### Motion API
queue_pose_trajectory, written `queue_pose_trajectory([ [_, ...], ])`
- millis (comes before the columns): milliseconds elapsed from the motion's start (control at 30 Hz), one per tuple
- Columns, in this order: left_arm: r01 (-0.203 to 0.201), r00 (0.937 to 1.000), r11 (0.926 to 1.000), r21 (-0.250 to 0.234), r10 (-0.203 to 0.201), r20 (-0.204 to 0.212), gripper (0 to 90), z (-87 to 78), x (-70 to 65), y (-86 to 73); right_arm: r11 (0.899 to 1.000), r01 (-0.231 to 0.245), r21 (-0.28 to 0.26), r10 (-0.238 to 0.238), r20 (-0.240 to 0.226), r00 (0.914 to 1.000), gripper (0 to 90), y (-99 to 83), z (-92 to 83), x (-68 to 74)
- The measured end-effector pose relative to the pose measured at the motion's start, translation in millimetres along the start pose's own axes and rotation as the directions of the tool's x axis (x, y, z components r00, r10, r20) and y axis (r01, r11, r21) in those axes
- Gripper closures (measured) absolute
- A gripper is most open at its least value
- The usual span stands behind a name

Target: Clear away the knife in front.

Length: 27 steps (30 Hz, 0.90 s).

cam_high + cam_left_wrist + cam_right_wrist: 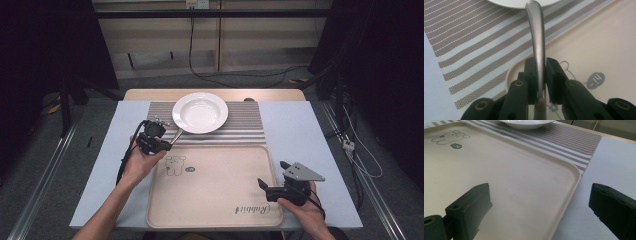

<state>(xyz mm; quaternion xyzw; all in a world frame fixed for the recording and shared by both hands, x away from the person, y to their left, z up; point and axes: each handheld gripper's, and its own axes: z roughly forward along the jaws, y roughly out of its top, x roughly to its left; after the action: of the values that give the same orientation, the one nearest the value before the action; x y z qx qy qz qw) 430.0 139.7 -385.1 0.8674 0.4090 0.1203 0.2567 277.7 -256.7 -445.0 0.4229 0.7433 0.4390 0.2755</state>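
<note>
One utensil handle is clamped between the left hand-held gripper jaws, its far end reaching the white plate on the striped mat near the desk's far edge. Its working end is hidden, so spoon or fork is unclear. Keep the grip firm and the handle low, clear of the plate rim. Right hand-held gripper hangs open over the tray's near right corner.

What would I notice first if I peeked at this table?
Probably the shiny white plate sitting on the striped mat at the far side. Next, the left gripper pinching a metal utensil handle that points toward the plate, above the big beige tray with a little bear drawing.
</note>
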Motion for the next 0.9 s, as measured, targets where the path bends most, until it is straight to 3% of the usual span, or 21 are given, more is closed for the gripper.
queue_pose_trajectory([
  [167,0.002,0.9998,0.9997,0.023,-0.003,0.021,79.9,0.1,-11.7,-6.0,1.0,0.002,0.0,-0.002,-0.002,1.0,4.4,0.2,-0.6,0.7],
  [333,-0.012,0.9999,0.9992,0.037,0.011,0.011,79.9,-2.1,-20.2,-10.7,1.0,0.01,0.001,-0.01,-0.005,0.9999,4.4,0.5,-0.4,1.8],
  [467,0.001,0.9995,0.9996,0.029,-0.002,0.03,79.9,2.8,-25.7,-14.9,1.0,0.014,0.0,-0.014,-0.009,0.9999,4.4,0.7,-0.8,3.1],
  [900,-0.02,0.9987,0.9975,0.068,0.017,0.047,79.9,16.9,-47.6,-20.2,1.0,0.02,-0.002,-0.02,-0.013,0.9997,4.4,1.3,-0.3,3.3],
])
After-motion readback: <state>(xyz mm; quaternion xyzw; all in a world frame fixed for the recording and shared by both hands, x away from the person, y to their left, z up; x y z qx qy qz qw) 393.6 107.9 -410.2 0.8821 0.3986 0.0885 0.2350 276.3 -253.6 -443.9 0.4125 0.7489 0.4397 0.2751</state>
